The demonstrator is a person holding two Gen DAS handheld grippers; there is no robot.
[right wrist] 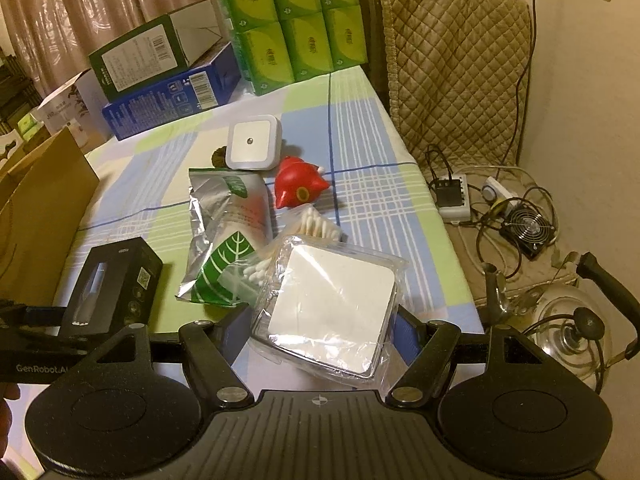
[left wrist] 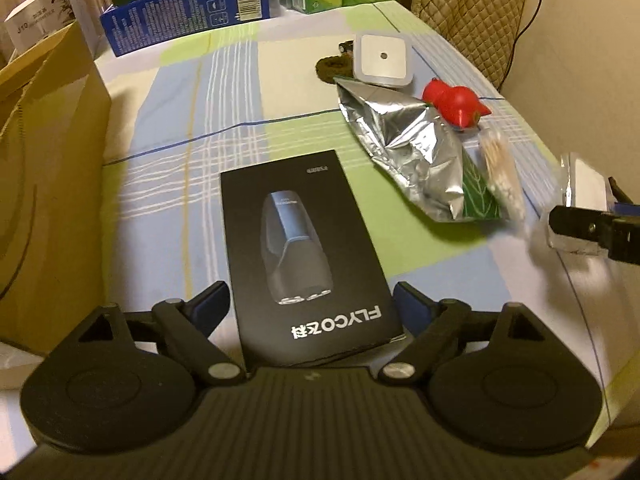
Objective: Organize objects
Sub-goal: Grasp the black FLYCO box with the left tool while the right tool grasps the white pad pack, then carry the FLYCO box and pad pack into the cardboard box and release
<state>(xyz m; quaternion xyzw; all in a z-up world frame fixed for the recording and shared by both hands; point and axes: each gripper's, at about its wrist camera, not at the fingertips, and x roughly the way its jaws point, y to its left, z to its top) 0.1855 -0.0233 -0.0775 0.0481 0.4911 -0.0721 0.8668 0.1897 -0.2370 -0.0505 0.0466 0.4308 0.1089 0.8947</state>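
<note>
**Left gripper on the black box – square it up before lifting**

Going big to small. The counter (left wrist: 280, 92) has a checked cloth on it. A brown paper bag (left wrist: 48, 160) stands at 9 o'clock in the left wrist view, and I'd guess that's where things are meant to end up.

The black box (left wrist: 296, 248) lies flat at 6 o'clock, right between the jaws of the left gripper (left wrist: 312, 292). The jaws stand wide, with the pads right up against the box's long sides. I honestly can't tell if they're biting yet or just touching.

My advice is to keep the box centred and squeeze on the long sides evenly. Lift it straight up before swinging toward 9 o'clock, because a smooth carton like that will probably twist if one pad lands first.

The crumpled foil pouch (left wrist: 412, 144) sits at 2 o'clock, well apart from the box, so it shouldn't get in the way.

The right gripper (right wrist: 320, 324) has its jaws about halfway in, clamped on a clear-wrapped white square pack (right wrist: 332, 304) – held off the cloth at 3 o'clock. I'd keep that hand parked out there so the two don't bump.

The smaller things sit further back around 1 o'clock:
- a white night light (left wrist: 382, 58)
- a red toy (left wrist: 456, 100) next to the pouch
- a bag of cotton swabs (left wrist: 500, 168) leaning on the pouch's edge
</note>
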